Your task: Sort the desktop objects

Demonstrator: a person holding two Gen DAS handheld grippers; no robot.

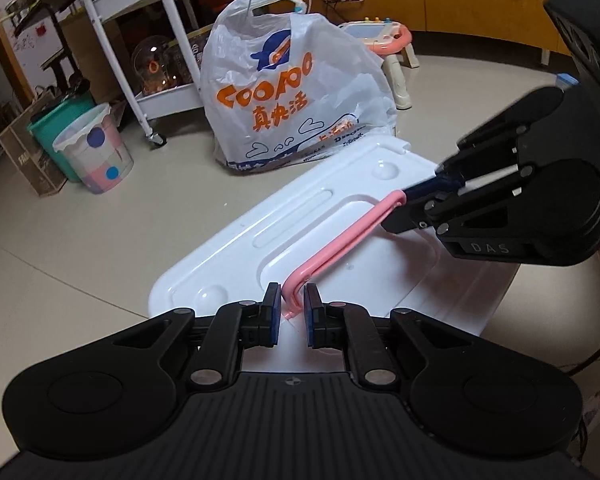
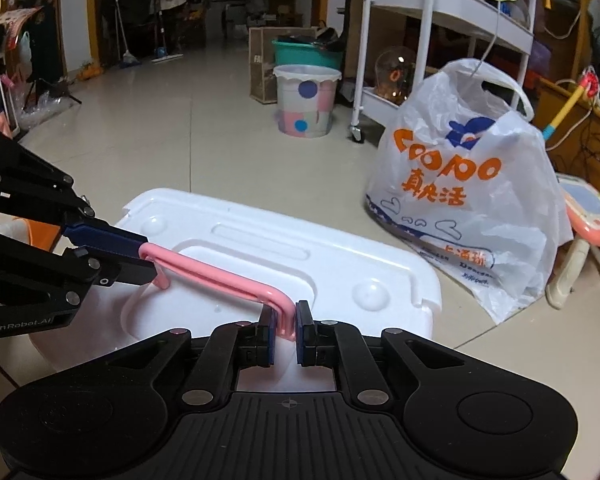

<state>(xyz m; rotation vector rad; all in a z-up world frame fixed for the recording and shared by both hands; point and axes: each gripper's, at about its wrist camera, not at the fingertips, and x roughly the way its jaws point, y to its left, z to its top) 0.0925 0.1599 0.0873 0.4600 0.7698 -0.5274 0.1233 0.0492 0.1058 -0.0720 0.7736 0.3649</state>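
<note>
Both tongs (image 1: 293, 308) (image 2: 285, 326) pinch glossy pink bent handle (image 1: 340, 240); white moulded lid (image 1: 228, 248).

A pale pink handle (image 1: 332, 248) is being seen against the glossy white storage-box lid (image 1: 228, 248). Behind the lid, orange lettering and a blue emblem are being shown on a white plastic bag (image 2: 460, 184); blue dots and pink patches are being displayed on a white bin (image 2: 306, 100).
</note>
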